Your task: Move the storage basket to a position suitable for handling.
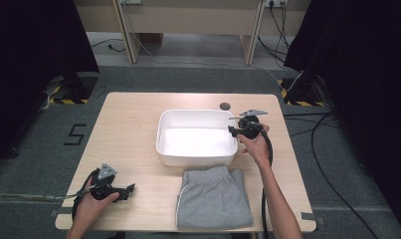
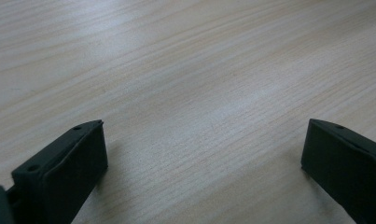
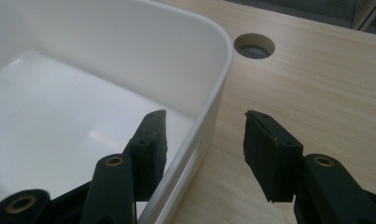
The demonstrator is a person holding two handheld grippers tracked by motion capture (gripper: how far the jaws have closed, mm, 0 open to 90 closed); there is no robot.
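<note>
A white rectangular tub (image 1: 197, 138) stands empty in the middle of the wooden table (image 1: 128, 129). Folded grey shorts (image 1: 213, 197) lie in front of it at the near edge. My right gripper (image 1: 233, 130) is open at the tub's right wall; in the right gripper view the rim (image 3: 209, 121) runs between the jaws, one jaw inside the tub and one outside, with my right gripper (image 3: 205, 135) not closed on it. My left gripper (image 1: 130, 189) rests low over bare wood at the near left, open, and my left gripper (image 2: 202, 144) holds nothing.
A round cable hole (image 1: 225, 106) sits in the tabletop just behind the tub's right corner, the same hole (image 3: 254, 45) lying ahead of the right jaws. Cables trail from both grippers off the near edge. Bare wood surrounds the left gripper.
</note>
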